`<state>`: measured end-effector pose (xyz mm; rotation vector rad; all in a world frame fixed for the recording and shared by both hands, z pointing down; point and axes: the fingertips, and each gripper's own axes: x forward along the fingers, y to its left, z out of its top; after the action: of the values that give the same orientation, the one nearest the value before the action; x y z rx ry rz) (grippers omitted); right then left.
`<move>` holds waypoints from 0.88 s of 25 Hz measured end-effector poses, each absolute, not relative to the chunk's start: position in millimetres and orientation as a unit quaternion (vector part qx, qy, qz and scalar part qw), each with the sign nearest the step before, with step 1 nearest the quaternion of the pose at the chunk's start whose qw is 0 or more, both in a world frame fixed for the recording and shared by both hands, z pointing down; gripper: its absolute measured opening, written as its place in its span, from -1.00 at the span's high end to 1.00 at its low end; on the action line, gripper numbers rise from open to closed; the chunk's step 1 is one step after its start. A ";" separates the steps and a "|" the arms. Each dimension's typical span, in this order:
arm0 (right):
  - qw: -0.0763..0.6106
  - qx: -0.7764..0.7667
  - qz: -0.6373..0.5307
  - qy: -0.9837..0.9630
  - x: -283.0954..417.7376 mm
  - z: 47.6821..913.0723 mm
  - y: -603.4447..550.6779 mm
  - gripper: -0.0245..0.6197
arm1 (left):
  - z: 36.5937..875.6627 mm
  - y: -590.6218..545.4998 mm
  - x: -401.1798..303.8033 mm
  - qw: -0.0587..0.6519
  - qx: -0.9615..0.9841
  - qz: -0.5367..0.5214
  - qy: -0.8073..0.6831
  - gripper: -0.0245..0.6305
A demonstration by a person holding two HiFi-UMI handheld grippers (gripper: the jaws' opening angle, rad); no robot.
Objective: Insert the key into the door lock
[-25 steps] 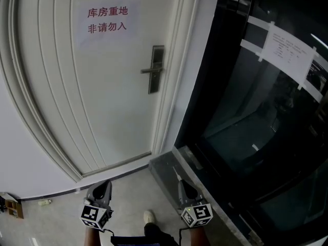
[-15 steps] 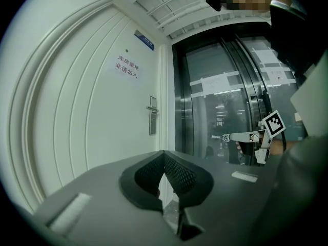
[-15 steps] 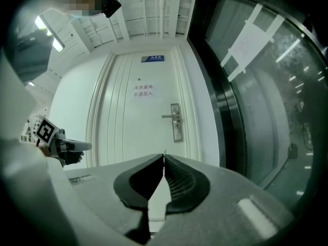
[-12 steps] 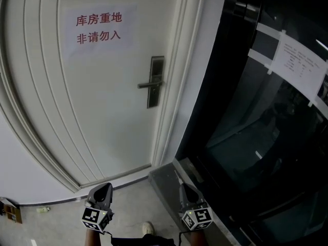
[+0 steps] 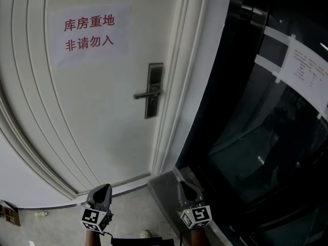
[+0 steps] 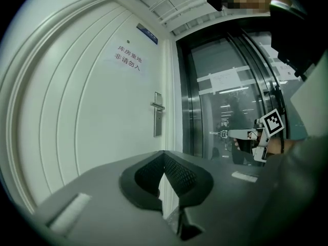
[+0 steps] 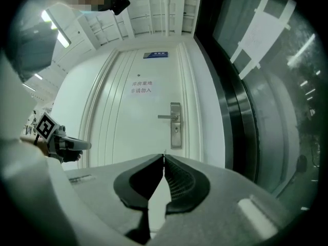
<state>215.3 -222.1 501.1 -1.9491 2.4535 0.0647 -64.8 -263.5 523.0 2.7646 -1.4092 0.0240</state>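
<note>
A white door (image 5: 102,122) carries a dark metal lock plate (image 5: 153,88) with a lever handle (image 5: 145,94); the keyhole sits below the lever (image 7: 176,128). My right gripper (image 5: 180,183) hangs low and well short of the door, shut on a small key. The key (image 6: 224,134) juts from the right gripper (image 6: 246,134) in the left gripper view. Only a thin tip shows between the closed pads in the right gripper view (image 7: 164,157). My left gripper (image 5: 105,187) is beside it, pads together (image 6: 164,155) with nothing between them. The lock plate (image 6: 158,114) lies ahead of both.
A paper sign (image 5: 89,32) with red print is stuck on the door. To the right stands a dark glass wall (image 5: 266,147) with a taped notice (image 5: 307,70). A grey metal base (image 5: 166,181) juts out at the door frame's foot. A shoe (image 5: 146,233) shows below.
The door and lock plate have grown larger and slid down in the head view as both grippers travel toward the door. Neither gripper's jaws have changed.
</note>
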 end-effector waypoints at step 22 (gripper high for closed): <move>-0.044 -0.581 0.210 0.785 214.3 406.8 -309.4 0.90 | 524.7 -309.3 -67.5 0.018 0.874 0.003 -0.486 0.92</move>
<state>214.3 -309.4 406.8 -1.8788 2.5368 0.6776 -67.5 -309.3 524.7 2.7153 -1.5090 0.0099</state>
